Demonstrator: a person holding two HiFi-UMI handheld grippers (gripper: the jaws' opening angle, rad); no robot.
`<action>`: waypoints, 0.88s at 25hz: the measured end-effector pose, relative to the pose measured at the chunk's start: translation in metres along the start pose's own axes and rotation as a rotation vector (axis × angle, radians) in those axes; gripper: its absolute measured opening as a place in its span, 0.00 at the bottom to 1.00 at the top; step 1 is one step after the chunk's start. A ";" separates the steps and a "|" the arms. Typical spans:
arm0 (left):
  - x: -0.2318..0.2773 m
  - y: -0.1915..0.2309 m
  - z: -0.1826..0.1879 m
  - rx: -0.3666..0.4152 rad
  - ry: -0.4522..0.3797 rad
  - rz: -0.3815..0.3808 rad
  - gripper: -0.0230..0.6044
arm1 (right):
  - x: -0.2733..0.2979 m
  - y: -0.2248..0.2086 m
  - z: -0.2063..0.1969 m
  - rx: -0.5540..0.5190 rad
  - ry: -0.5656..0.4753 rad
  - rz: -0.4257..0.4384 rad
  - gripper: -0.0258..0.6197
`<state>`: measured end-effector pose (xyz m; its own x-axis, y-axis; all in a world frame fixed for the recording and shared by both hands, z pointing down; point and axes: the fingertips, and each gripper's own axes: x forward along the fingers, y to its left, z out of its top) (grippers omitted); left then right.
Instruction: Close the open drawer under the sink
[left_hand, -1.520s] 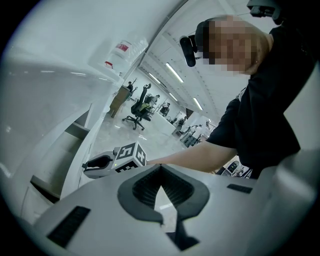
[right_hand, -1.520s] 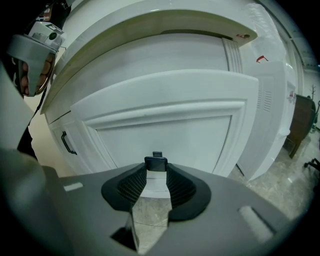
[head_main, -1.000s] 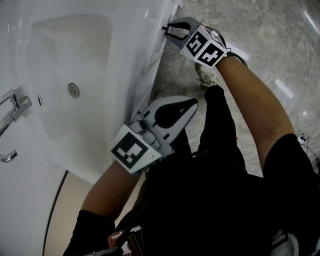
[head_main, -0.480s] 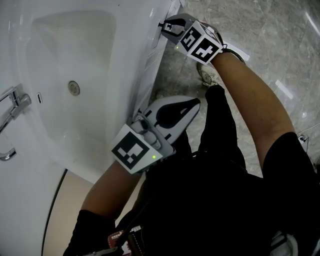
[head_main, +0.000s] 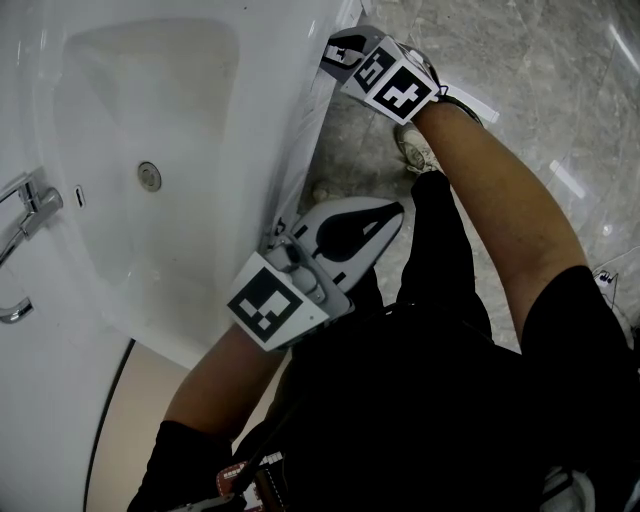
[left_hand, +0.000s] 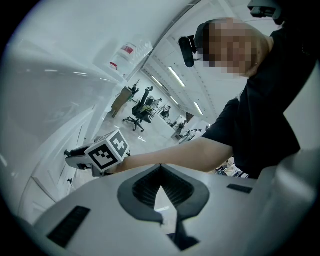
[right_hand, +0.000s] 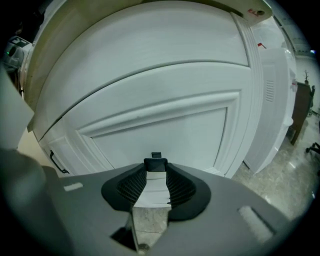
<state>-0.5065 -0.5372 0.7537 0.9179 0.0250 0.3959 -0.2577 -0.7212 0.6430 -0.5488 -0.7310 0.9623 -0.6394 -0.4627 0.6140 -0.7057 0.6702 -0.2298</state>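
Your right gripper (head_main: 336, 56) was up at the white drawer front (right_hand: 165, 120) under the sink (head_main: 268, 90), near the far end of the vanity. In the right gripper view its jaws stood fairly wide, with the small black knob (right_hand: 155, 163) filling the gap at their tips. It looked clamped on that knob rather than loose around it. The knob sat low on the recessed panel, about midway between the panel's side edges. A thin dark seam ran along the drawer front's top and left edges. Whether the drawer stood out or was nearly home, I couldn't tell.

The hold was only at the very tips, and that was the main risk. If you had pushed at an angle, the knob could have slid out and the tips would have struck the painted panel. A push off the line of the slides could also have racked the drawer and jammed it short of closing. Keeping the jaws locked on through the last of the travel might have strained the knob.

Your left gripper (head_main: 394, 208) hung with its jaws together and empty, close to the vanity's near front edge below the sink rim. There it could have bumped the cabinet if you had leaned in.
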 end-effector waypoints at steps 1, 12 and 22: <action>-0.001 0.000 0.001 -0.001 -0.001 0.001 0.04 | 0.000 0.000 0.000 0.004 0.001 0.001 0.23; -0.022 -0.015 0.038 0.026 -0.053 0.048 0.04 | -0.048 0.003 -0.009 -0.041 0.064 -0.058 0.23; -0.108 -0.055 0.146 0.103 -0.241 0.261 0.04 | -0.202 0.056 0.045 0.010 -0.006 0.044 0.15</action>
<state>-0.5477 -0.6011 0.5801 0.8732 -0.3241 0.3641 -0.4721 -0.7482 0.4662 -0.4731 -0.6259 0.7909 -0.6713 -0.4366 0.5989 -0.6802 0.6840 -0.2638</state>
